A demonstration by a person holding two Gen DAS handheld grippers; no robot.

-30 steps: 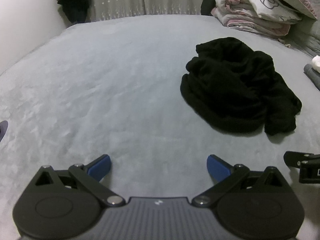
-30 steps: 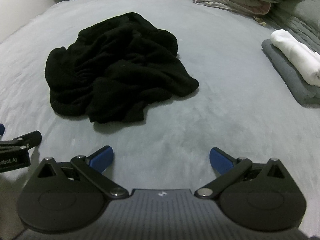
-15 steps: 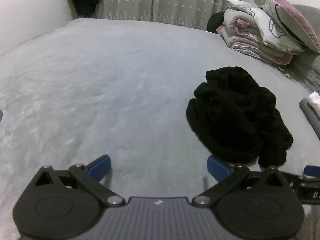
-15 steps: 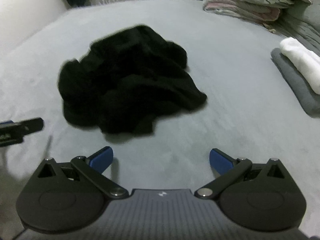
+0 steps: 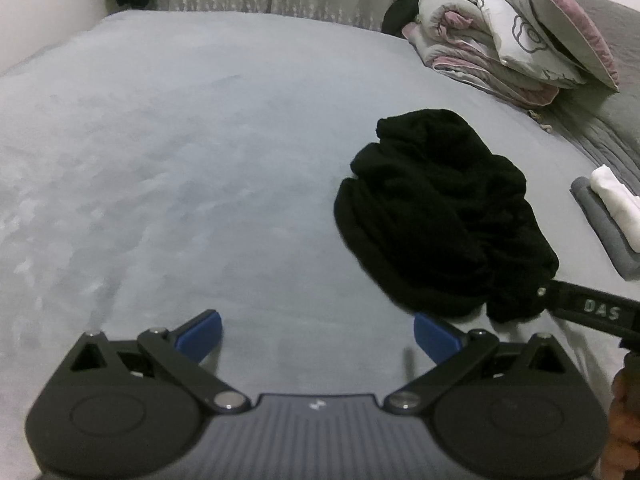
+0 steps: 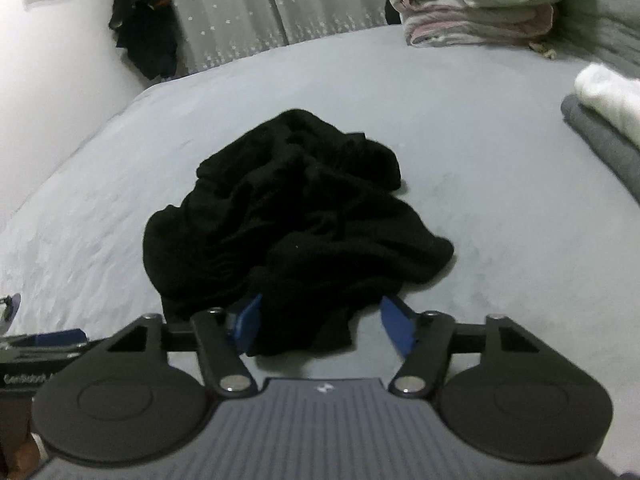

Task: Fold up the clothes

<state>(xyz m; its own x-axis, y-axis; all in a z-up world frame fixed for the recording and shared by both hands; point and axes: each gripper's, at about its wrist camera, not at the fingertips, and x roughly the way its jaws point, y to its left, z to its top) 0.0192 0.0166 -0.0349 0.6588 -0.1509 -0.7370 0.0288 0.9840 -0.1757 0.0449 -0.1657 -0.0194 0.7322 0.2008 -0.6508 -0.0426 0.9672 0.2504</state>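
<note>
We are holding our right tool [image 6: 320,322] wide open astride the near edge of the crumpled black garment [image 6: 296,216] on the bed [image 6: 480,168], left tool [image 5: 318,338] open and empty, risking pinching several bunched layers together.

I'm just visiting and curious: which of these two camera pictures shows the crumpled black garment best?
The right wrist view: the black garment lies centred, whole, its near edge between the open right gripper fingers. The left wrist view shows it off to the right, at an angle, with the left gripper open over bare bed.
</note>
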